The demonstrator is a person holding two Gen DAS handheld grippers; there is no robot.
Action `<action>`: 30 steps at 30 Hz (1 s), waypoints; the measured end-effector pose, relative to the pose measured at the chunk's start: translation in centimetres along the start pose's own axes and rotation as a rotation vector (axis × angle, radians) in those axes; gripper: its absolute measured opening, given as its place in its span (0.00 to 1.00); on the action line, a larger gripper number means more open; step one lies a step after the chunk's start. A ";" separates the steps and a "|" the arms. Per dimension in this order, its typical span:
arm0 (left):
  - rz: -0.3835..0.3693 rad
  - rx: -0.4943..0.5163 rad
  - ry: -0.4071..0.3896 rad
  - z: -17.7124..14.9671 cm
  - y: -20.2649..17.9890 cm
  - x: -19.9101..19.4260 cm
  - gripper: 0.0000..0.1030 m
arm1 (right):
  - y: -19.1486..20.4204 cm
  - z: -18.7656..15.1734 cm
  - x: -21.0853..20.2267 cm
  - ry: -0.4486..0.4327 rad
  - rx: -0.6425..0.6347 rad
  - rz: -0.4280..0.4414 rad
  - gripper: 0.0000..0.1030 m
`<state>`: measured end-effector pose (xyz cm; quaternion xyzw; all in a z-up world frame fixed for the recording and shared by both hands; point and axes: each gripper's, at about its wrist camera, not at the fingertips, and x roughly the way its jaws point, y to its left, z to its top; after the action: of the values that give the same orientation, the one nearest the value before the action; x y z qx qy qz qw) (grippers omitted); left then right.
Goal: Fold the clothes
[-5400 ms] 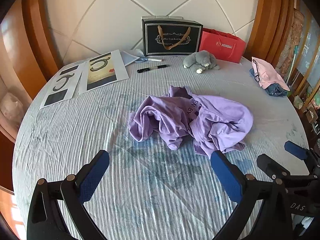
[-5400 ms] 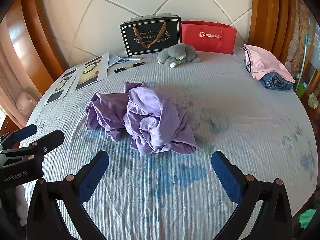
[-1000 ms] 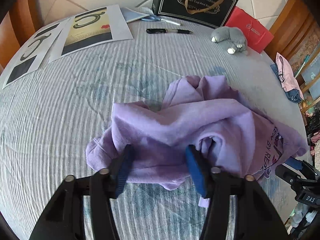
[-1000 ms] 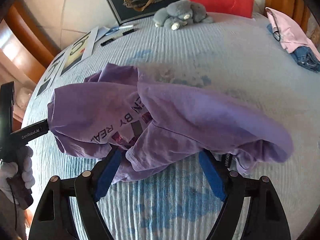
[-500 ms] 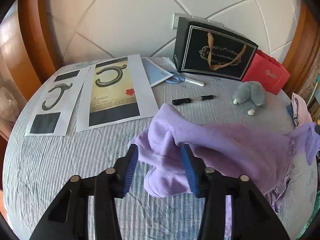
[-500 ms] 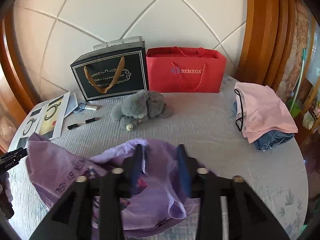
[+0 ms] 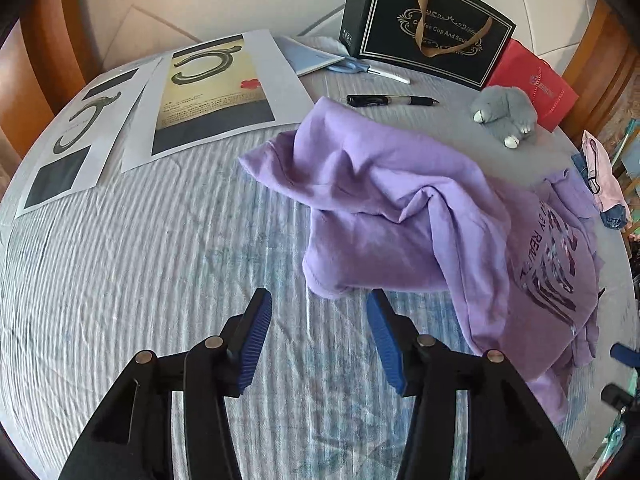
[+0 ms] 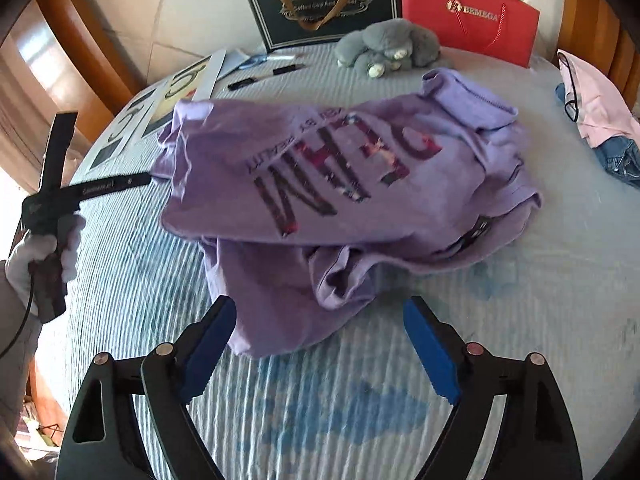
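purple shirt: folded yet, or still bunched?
Still bunched. The purple shirt lies print-up on the bed, partly spread, its near hem and one sleeve crumpled, with no fold made.

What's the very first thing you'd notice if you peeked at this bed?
The big crumpled purple T-shirt with dark printed letters lies in the middle of the round bed's pale blue striped sheet. Behind it, by the headboard, a fluffy grey stuffed toy rests in front of a black gift bag and a red paper bag.
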<state>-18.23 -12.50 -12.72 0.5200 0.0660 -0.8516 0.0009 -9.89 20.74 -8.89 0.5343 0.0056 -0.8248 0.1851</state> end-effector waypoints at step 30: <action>0.034 0.062 -0.032 7.3 0.1 2.3 0.09 | 3.1 2.2 4.3 0.011 -0.078 -0.151 0.10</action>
<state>-25.72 -13.32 -11.51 0.5072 0.0304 -0.8613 0.0004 -12.45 16.07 -11.17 0.5290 0.0790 -0.8327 0.1433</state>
